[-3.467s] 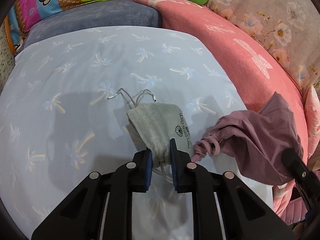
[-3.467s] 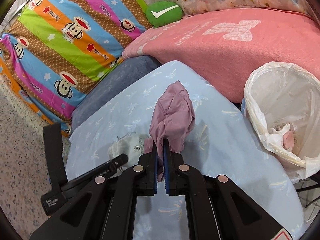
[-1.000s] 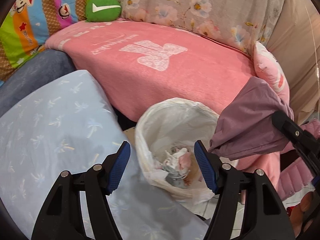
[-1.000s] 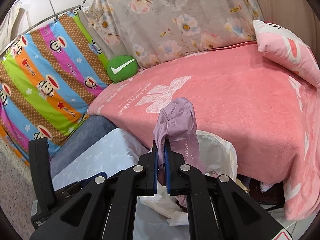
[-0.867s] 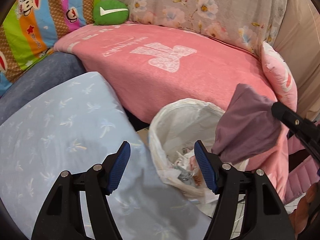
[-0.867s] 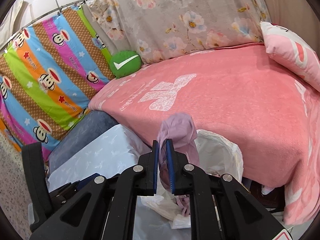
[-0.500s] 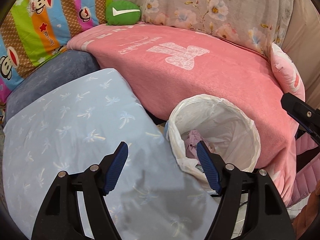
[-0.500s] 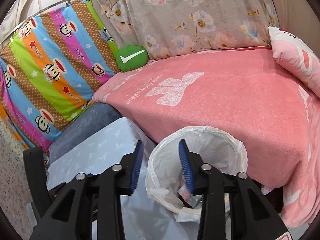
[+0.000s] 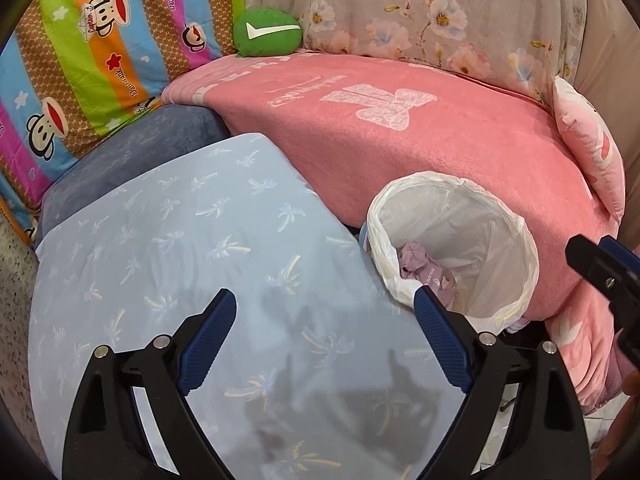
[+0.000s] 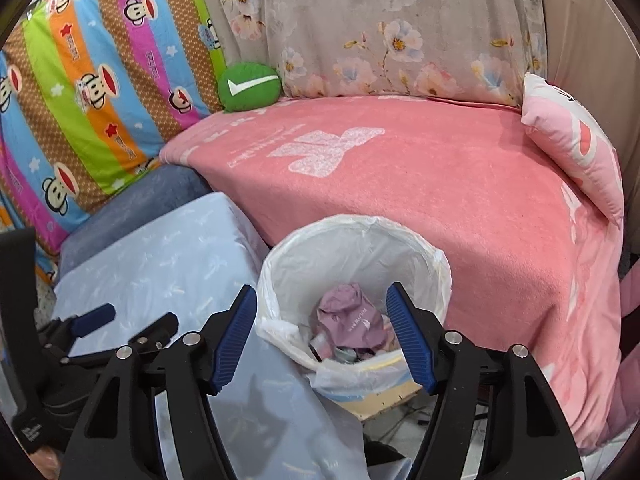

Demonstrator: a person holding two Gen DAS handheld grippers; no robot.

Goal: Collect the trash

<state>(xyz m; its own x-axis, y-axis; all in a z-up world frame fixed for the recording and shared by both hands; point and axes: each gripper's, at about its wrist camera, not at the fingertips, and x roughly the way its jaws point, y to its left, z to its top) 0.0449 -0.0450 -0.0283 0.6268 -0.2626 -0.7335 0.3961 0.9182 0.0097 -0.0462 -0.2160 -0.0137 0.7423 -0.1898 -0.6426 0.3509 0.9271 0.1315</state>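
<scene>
White-lined bin point(image 10: 356, 240) | right view alone shows grey scraps under mauve cloth point(image 10: 352, 324) | both grippers, left gripper point(image 9: 324, 312) and right gripper point(image 10: 322, 306), just opening, fingers apart, empty

A big pink blanket point(image 10: 420, 200) covers a bed. Behind it hangs a grey cloth with flowers point(image 10: 380, 32). To the left hangs a bright striped sheet with monkey faces point(image 10: 100, 80). A round green cushion point(image 10: 249, 87) sits in the back corner. A pink pillow point(image 10: 576, 152) leans at the bed's right edge. In front lies a light blue sheet with little palm trees point(image 9: 180, 260).
</scene>
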